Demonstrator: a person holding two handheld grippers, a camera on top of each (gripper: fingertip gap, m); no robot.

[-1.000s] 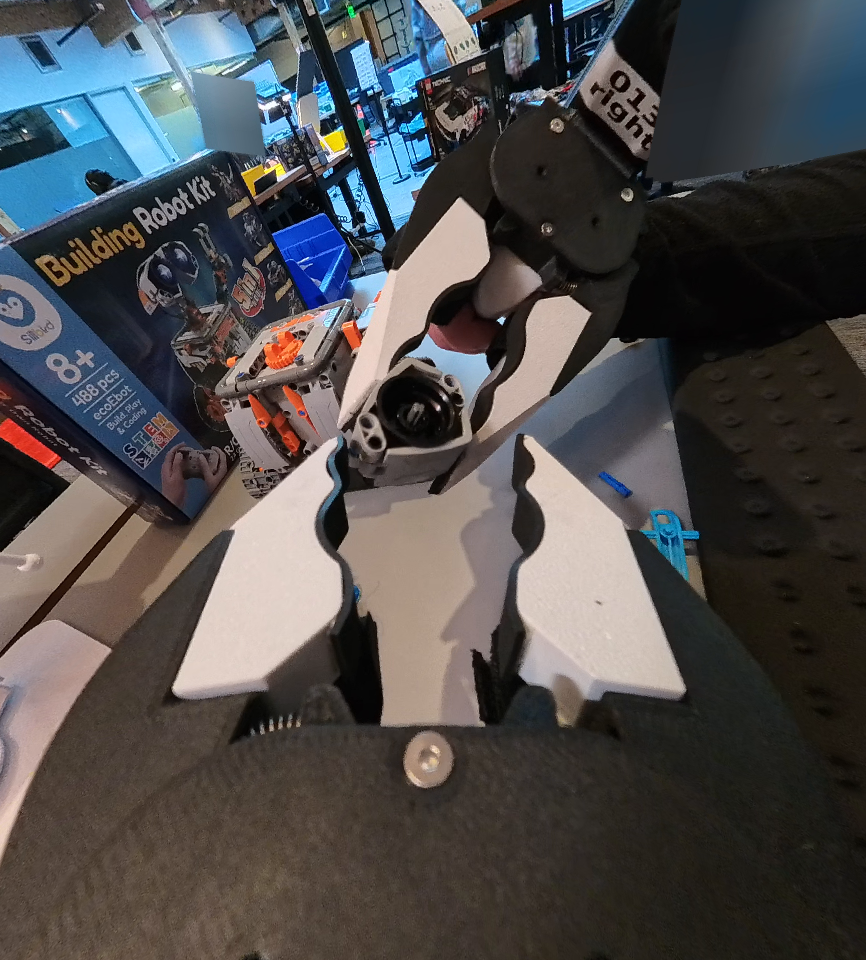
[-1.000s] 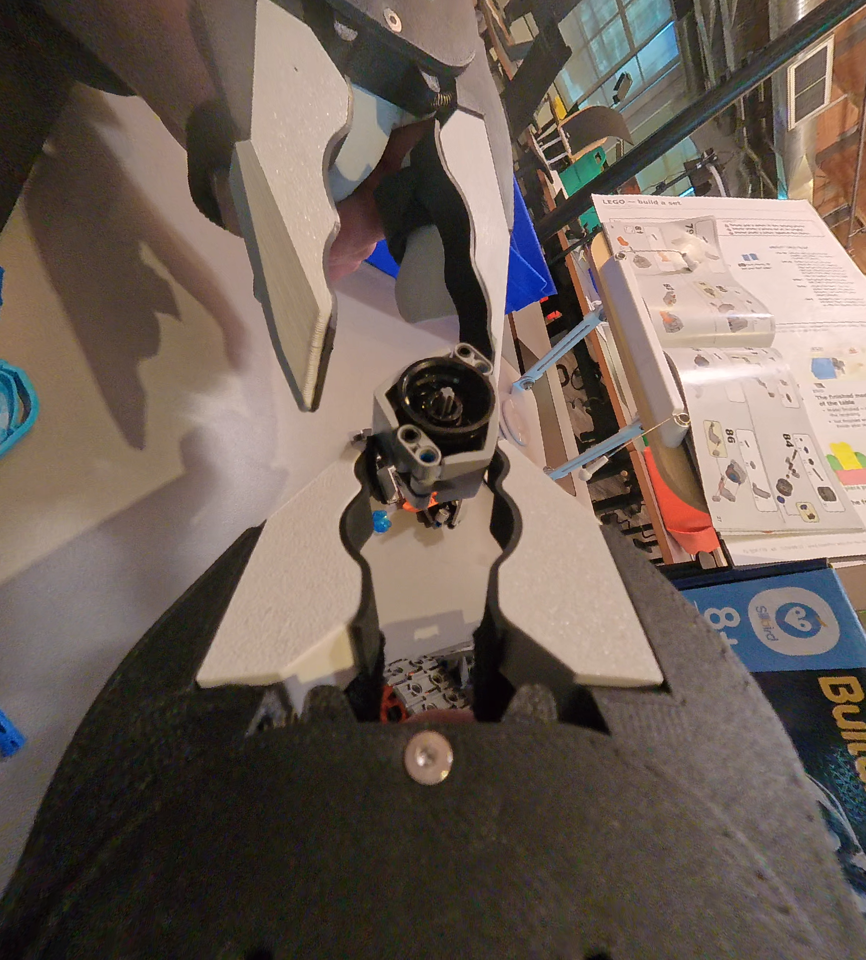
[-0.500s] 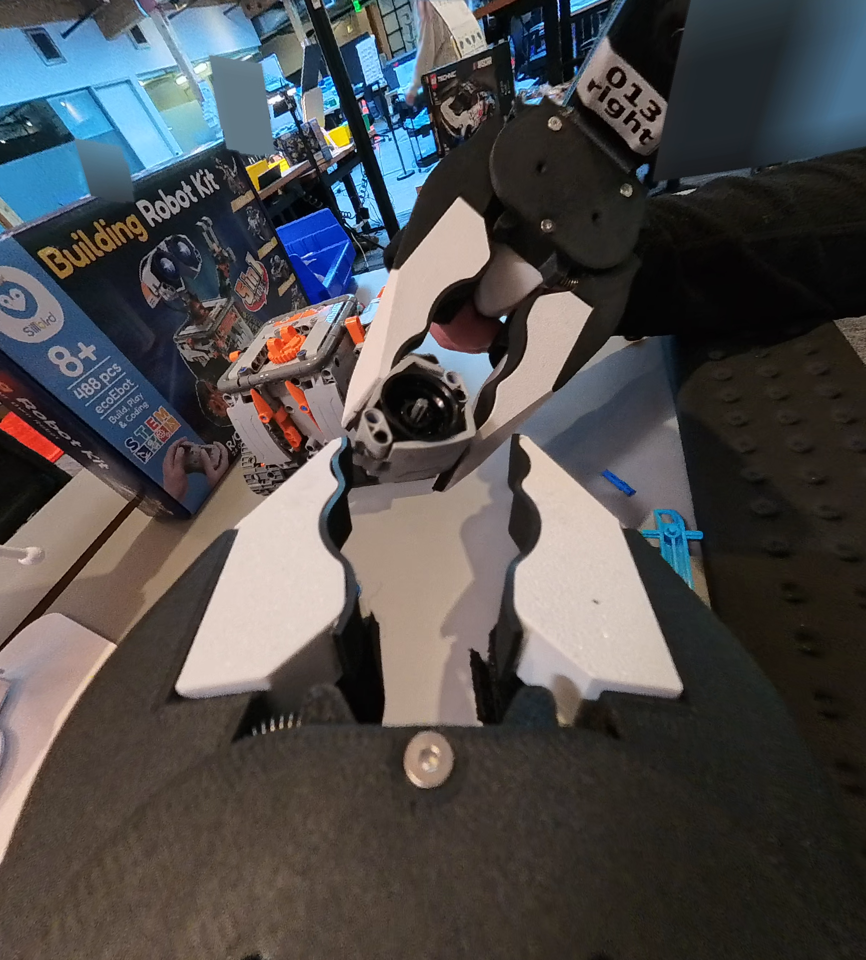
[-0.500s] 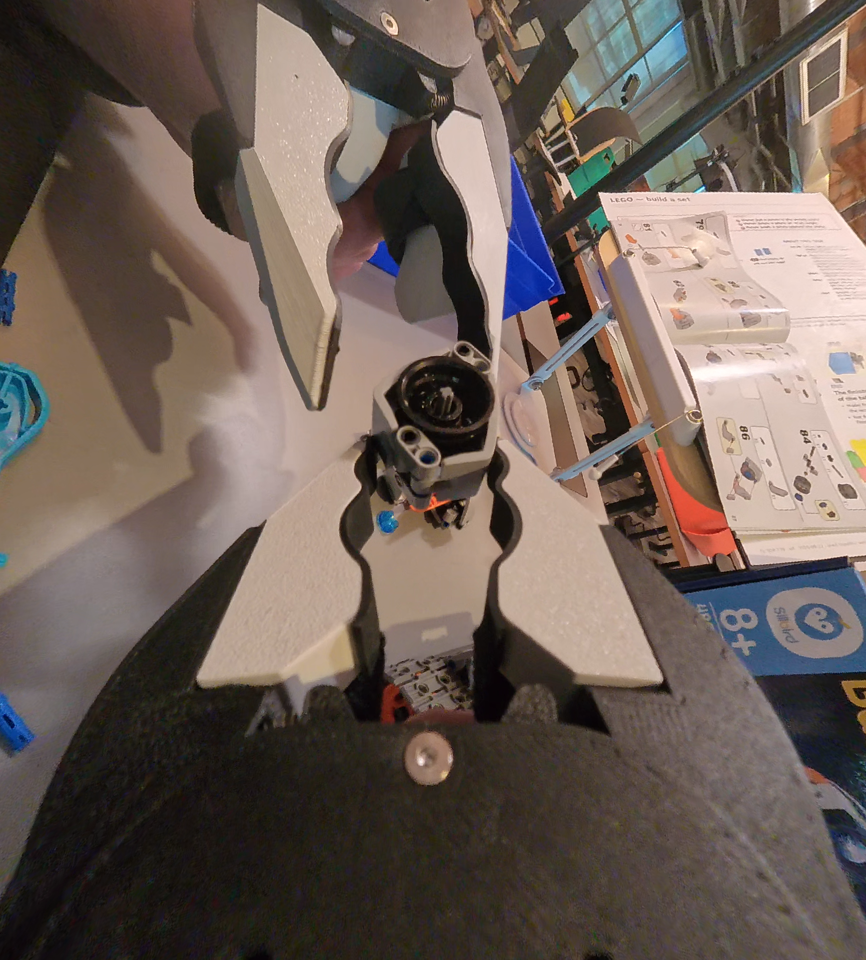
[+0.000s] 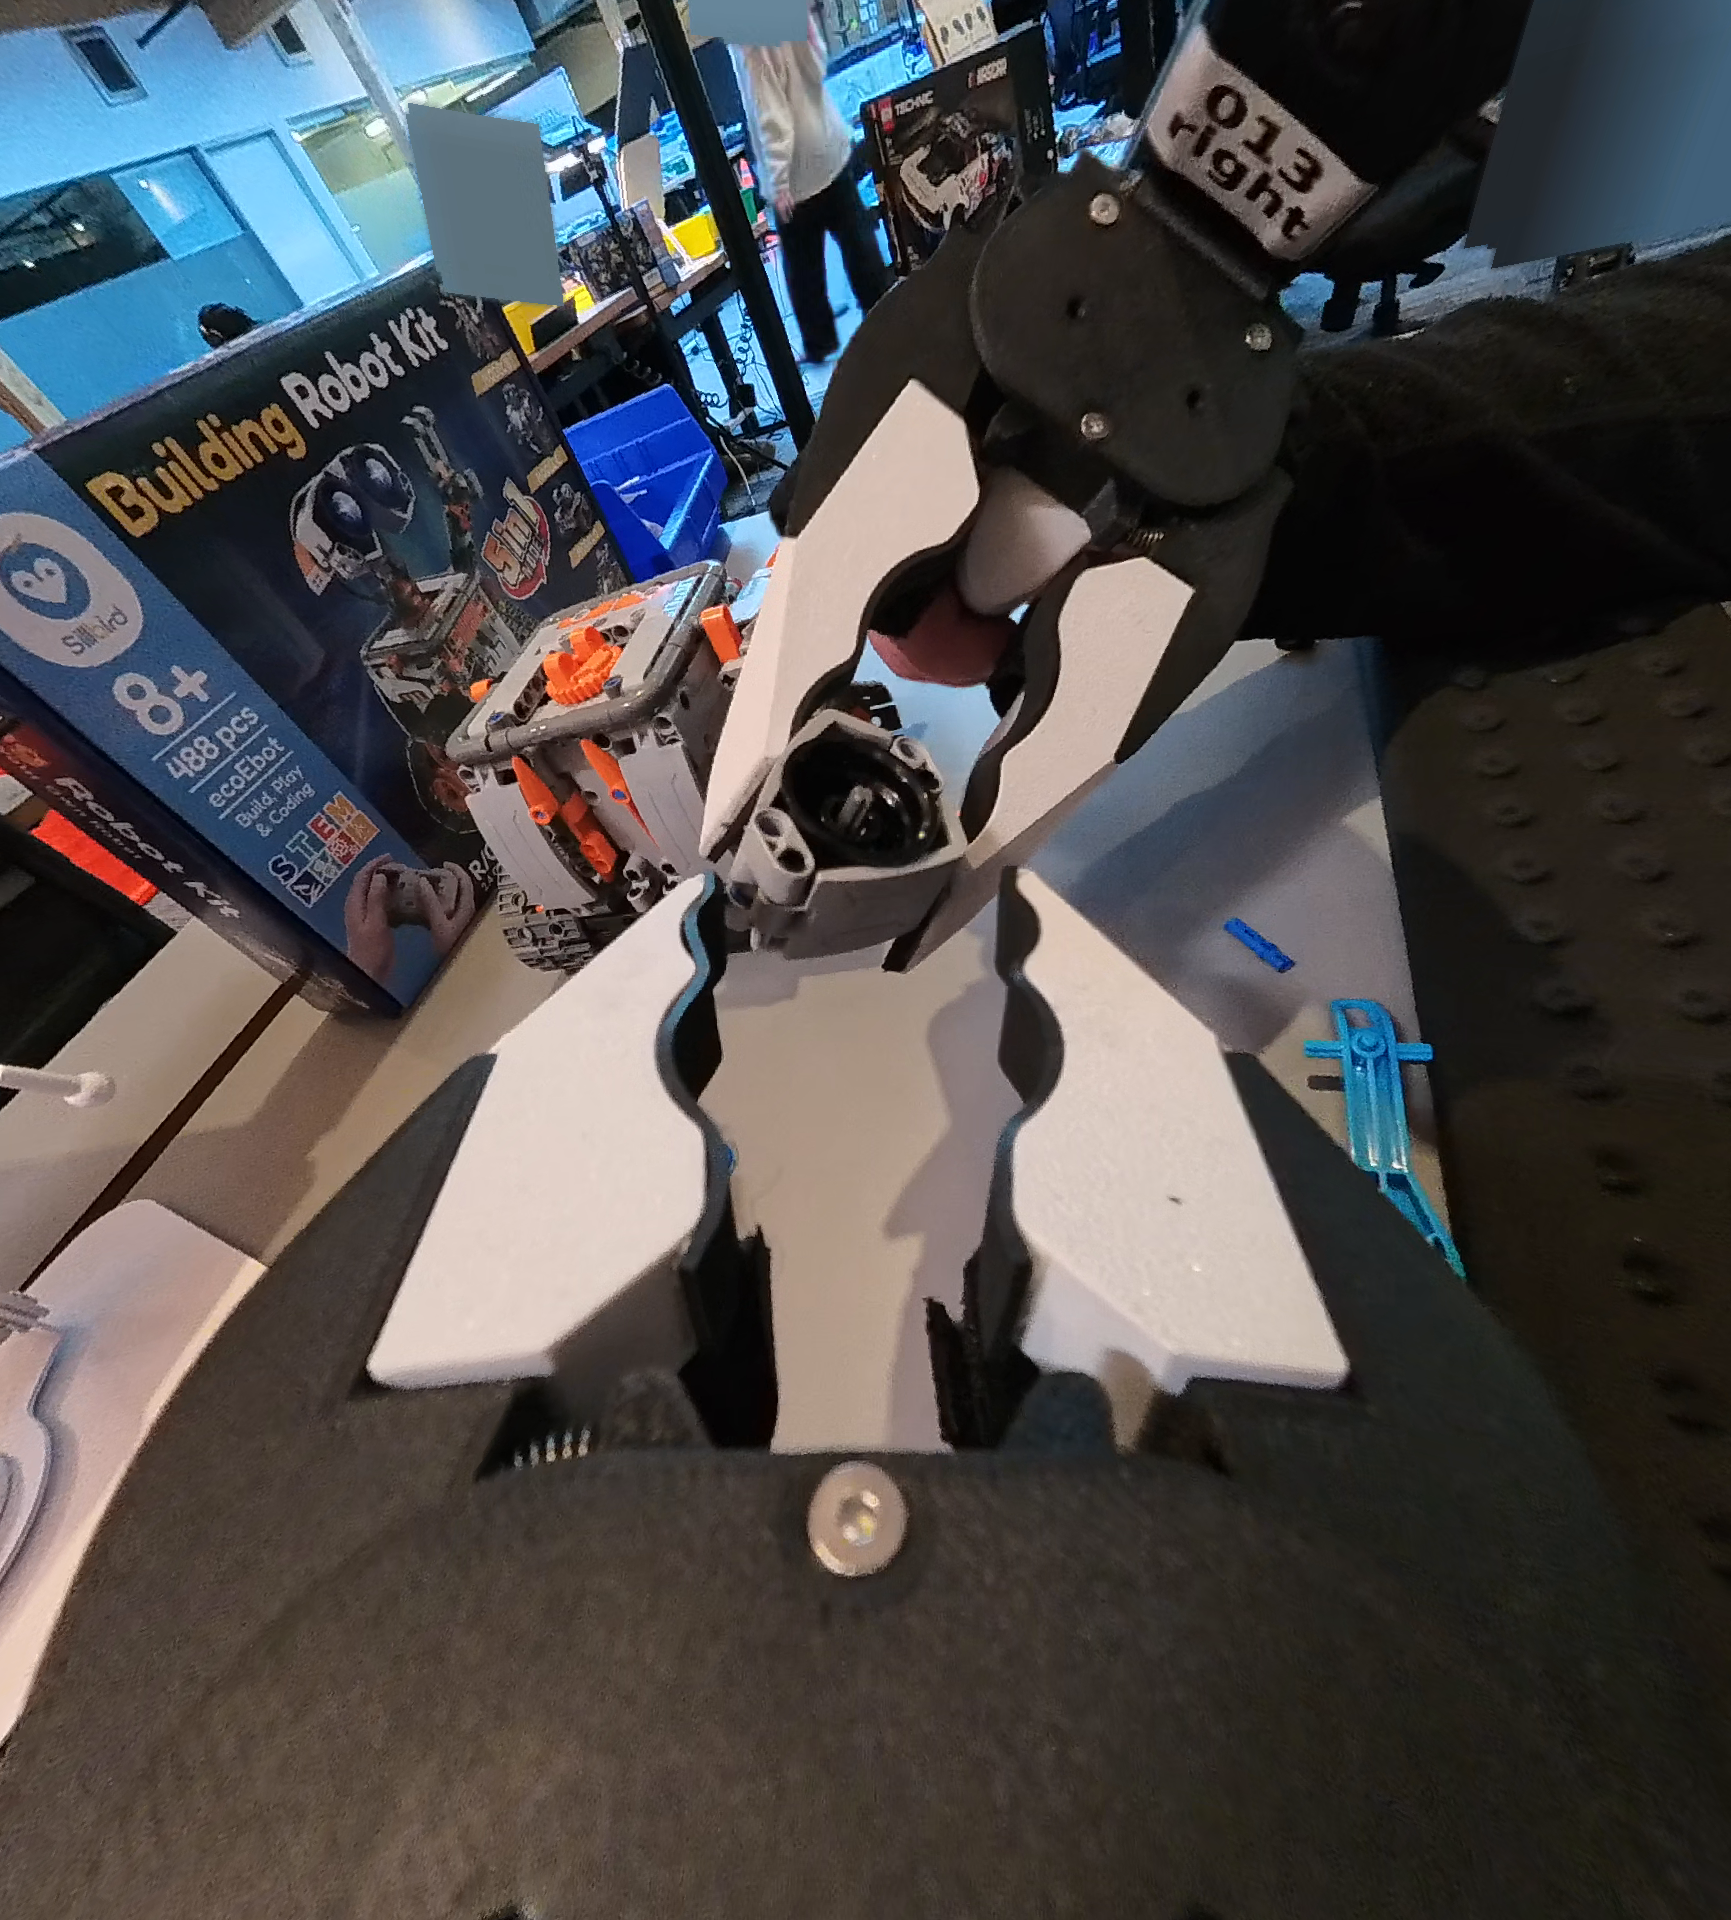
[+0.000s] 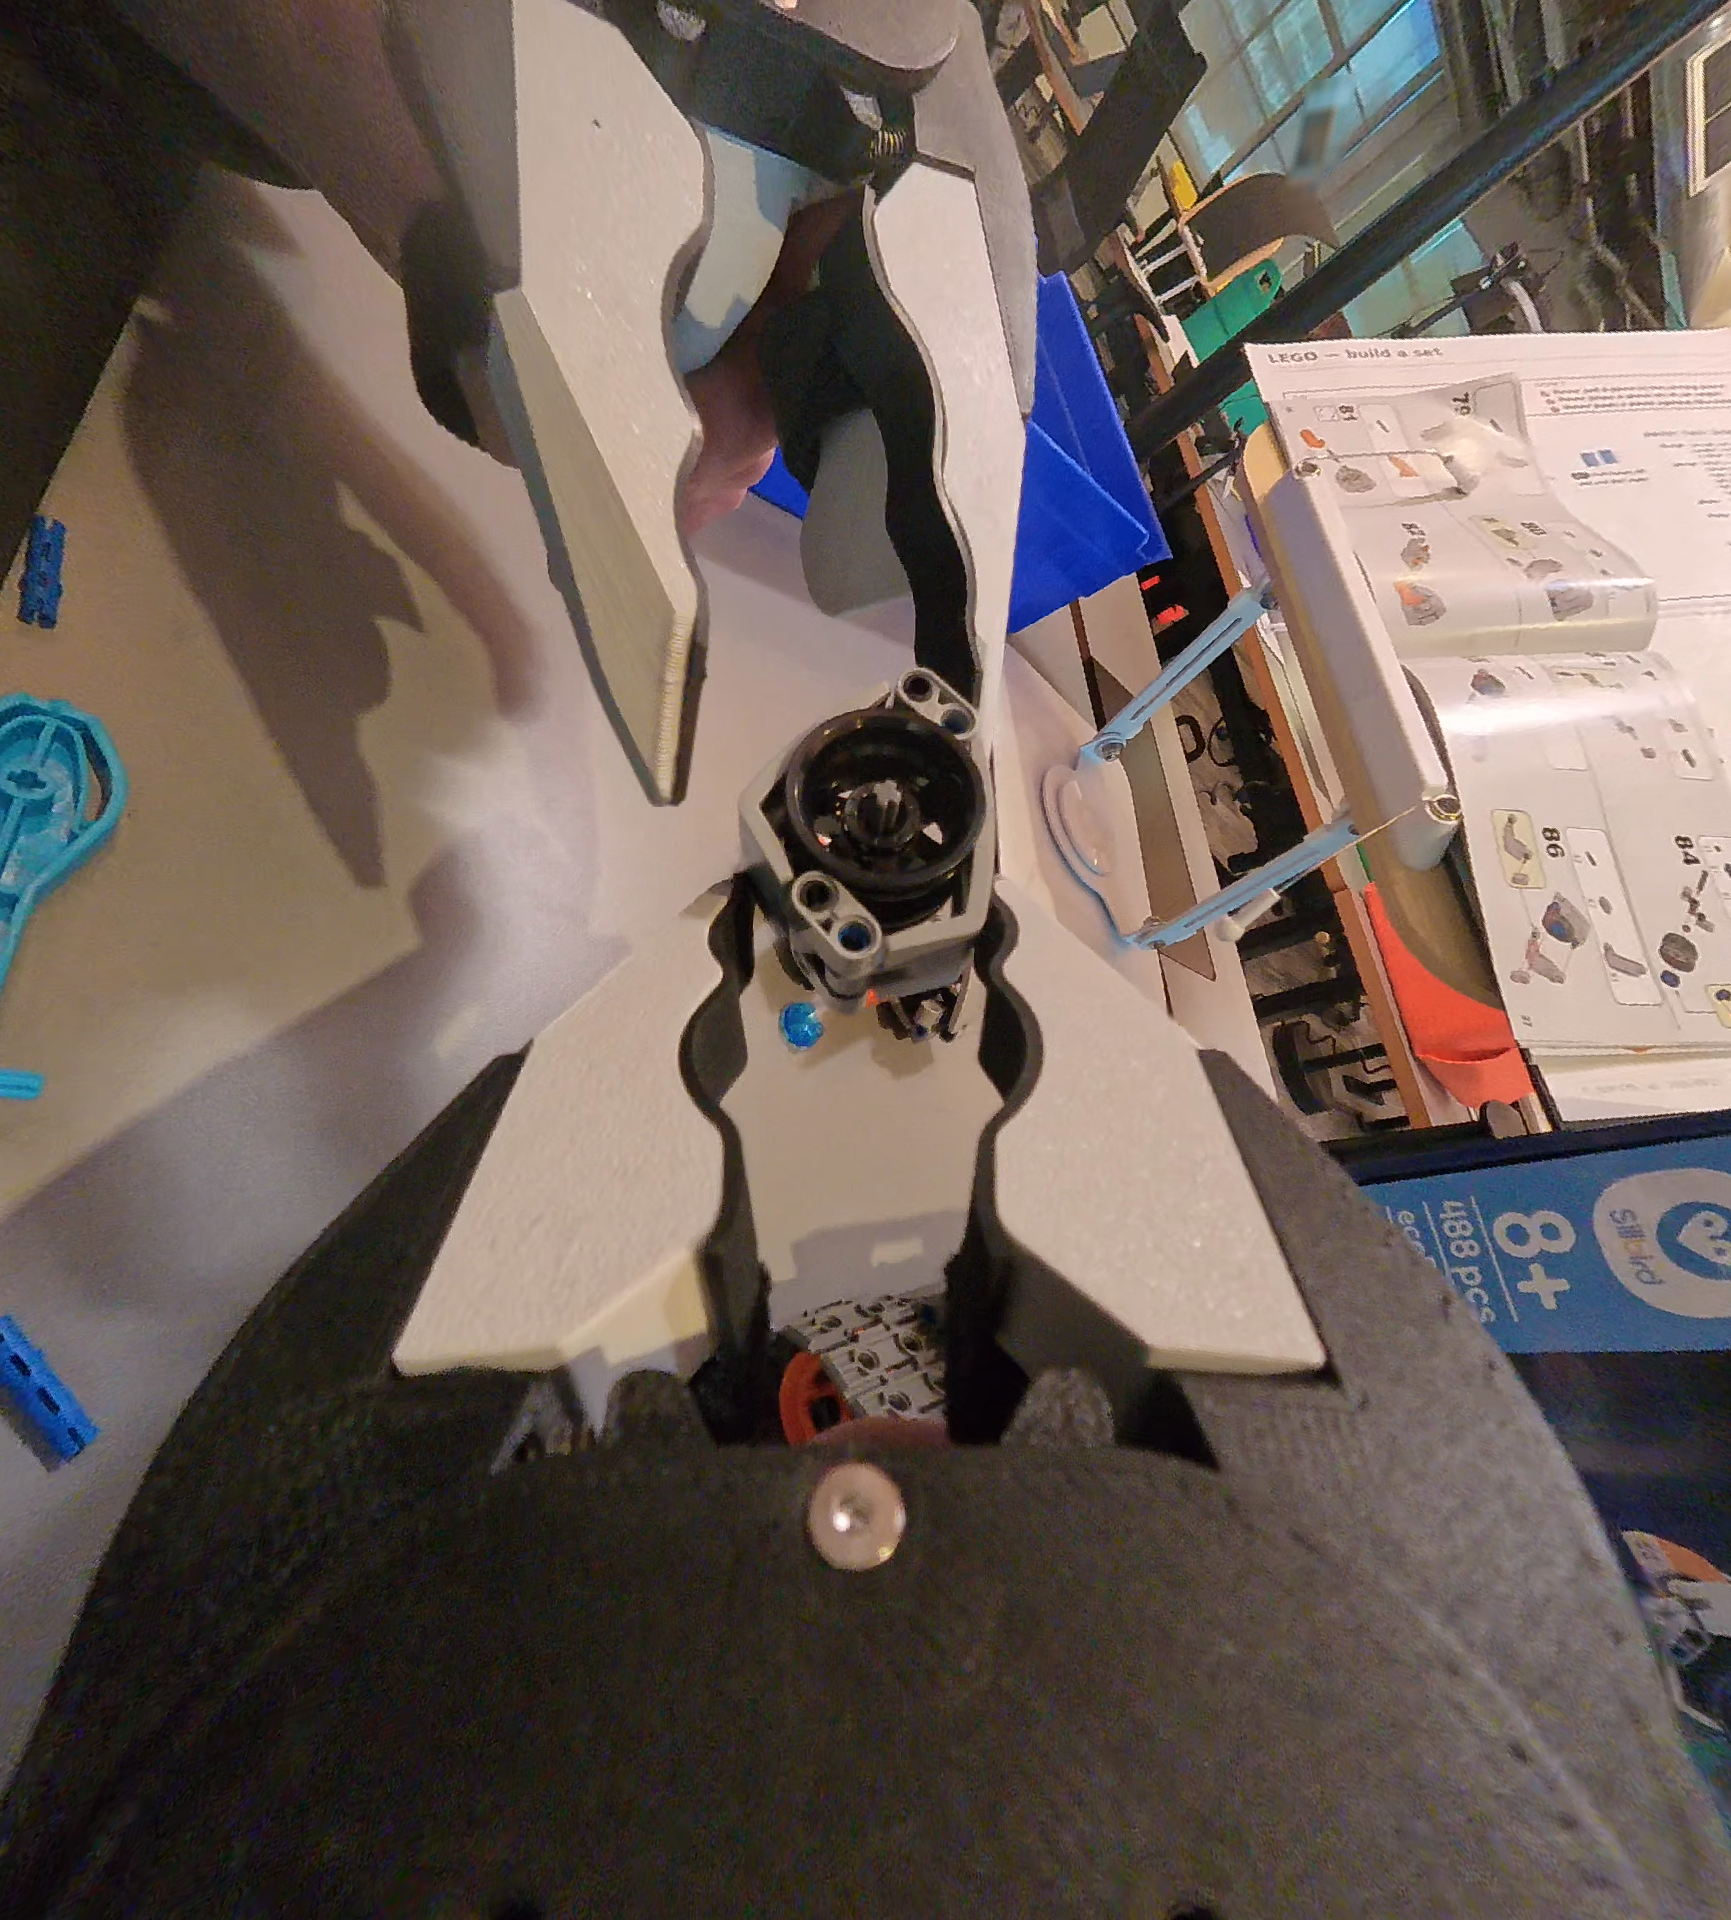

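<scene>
Two tools meet above the white worktop (image 5: 840, 1195). Right tool (image 6: 856, 966) pinches the grey plastic motor block with black round socket (image 6: 876, 821); left tool (image 5: 856, 914) is spread, its tips flanking that block. Grey-and-orange brick-built vehicle (image 5: 601, 748) stands behind, beside the blue kit box (image 5: 217, 644). Turquoise plastic frame piece (image 5: 1380, 1122) lies nearby.

Matt grey plastic motor block (image 6: 866, 831) with a glossy black ring – tongs' pads (image 5: 570, 1164) grainy white, housing rough black
</scene>
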